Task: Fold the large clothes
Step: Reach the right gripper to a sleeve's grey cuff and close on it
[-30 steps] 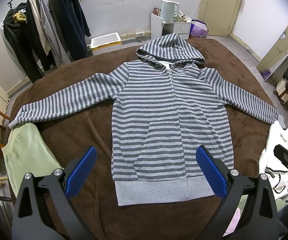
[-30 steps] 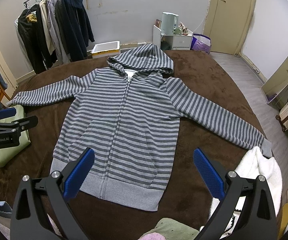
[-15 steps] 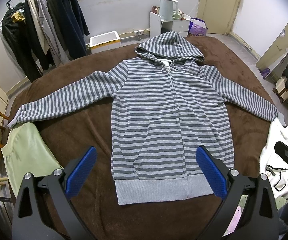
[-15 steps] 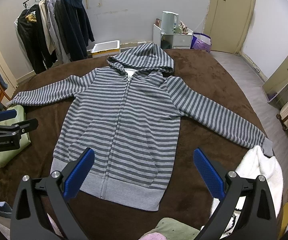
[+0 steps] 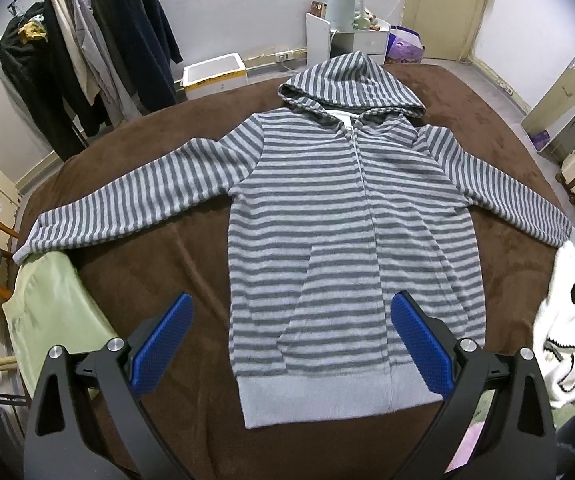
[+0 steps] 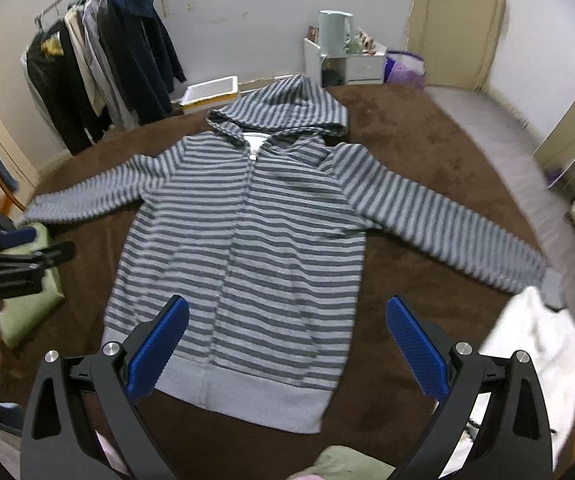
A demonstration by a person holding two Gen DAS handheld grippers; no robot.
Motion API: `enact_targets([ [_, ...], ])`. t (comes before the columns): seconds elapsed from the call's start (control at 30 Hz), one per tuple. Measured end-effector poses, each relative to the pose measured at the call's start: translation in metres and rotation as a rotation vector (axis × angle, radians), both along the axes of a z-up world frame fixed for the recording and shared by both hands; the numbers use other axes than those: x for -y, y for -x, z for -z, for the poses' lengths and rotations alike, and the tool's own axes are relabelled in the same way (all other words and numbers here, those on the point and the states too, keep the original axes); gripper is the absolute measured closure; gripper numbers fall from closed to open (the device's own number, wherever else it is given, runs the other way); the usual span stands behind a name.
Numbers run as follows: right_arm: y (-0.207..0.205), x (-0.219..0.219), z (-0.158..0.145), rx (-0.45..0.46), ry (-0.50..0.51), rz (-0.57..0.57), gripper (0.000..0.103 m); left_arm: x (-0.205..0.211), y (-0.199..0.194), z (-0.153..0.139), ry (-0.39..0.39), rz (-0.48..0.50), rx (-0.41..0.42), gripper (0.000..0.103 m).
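A grey striped zip hoodie (image 5: 347,232) lies flat and face up on a brown blanket (image 5: 159,280), sleeves spread wide and hood at the far end; it also shows in the right wrist view (image 6: 247,240). My left gripper (image 5: 291,344) is open and empty, held above the hem. My right gripper (image 6: 287,344) is open and empty, above the hem's right part. The left gripper shows at the left edge of the right wrist view (image 6: 19,264).
A pale green garment (image 5: 51,312) lies at the blanket's left edge and a white one (image 5: 567,332) at its right edge. A rack of hanging clothes (image 5: 87,52) stands at the back left. A white box (image 5: 215,74) and a white cabinet (image 5: 347,38) are beyond.
Both grippers have moved slightly forward toward the hoodie; the right wrist view is blurred by motion. The hoodie has not moved.
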State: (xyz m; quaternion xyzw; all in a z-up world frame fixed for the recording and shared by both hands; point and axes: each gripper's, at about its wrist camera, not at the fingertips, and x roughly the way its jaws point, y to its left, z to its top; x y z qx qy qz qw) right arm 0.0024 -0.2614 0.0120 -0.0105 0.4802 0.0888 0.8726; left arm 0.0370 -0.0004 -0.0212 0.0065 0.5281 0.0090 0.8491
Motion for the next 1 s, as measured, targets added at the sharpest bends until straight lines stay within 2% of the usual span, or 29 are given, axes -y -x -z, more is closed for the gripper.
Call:
enact_targets([
  [0.1,-0.013,0.013,0.0,0.02,0.004,0.037,0.005,0.01,-0.018,0.002,0.021,0.017,0.0,0.006],
  [0.3,-0.043,0.055,-0.001,0.076,0.004,0.123,0.005,0.055,-0.067,0.008,-0.002,0.115,0.029,0.006],
  [0.4,-0.052,0.094,-0.003,0.118,-0.05,0.21,0.005,0.091,-0.096,0.023,-0.052,0.195,0.032,0.006],
  [0.57,-0.053,0.175,-0.002,0.163,-0.104,0.368,0.005,0.15,-0.133,0.058,-0.048,0.338,0.023,0.006],
  [0.7,-0.052,0.237,0.017,0.161,-0.143,0.489,0.005,0.199,-0.154,0.088,-0.063,0.441,0.022,0.006],
  [0.77,-0.051,0.261,0.033,0.162,-0.107,0.53,0.005,0.214,-0.159,0.095,-0.056,0.455,0.047,0.006],
  [0.87,-0.053,0.293,0.062,0.14,-0.103,0.584,0.005,0.237,-0.173,0.112,-0.028,0.469,0.016,0.006],
  [1.0,-0.055,0.324,0.093,0.134,-0.164,0.629,0.005,0.26,-0.187,0.133,0.004,0.477,-0.014,0.006],
])
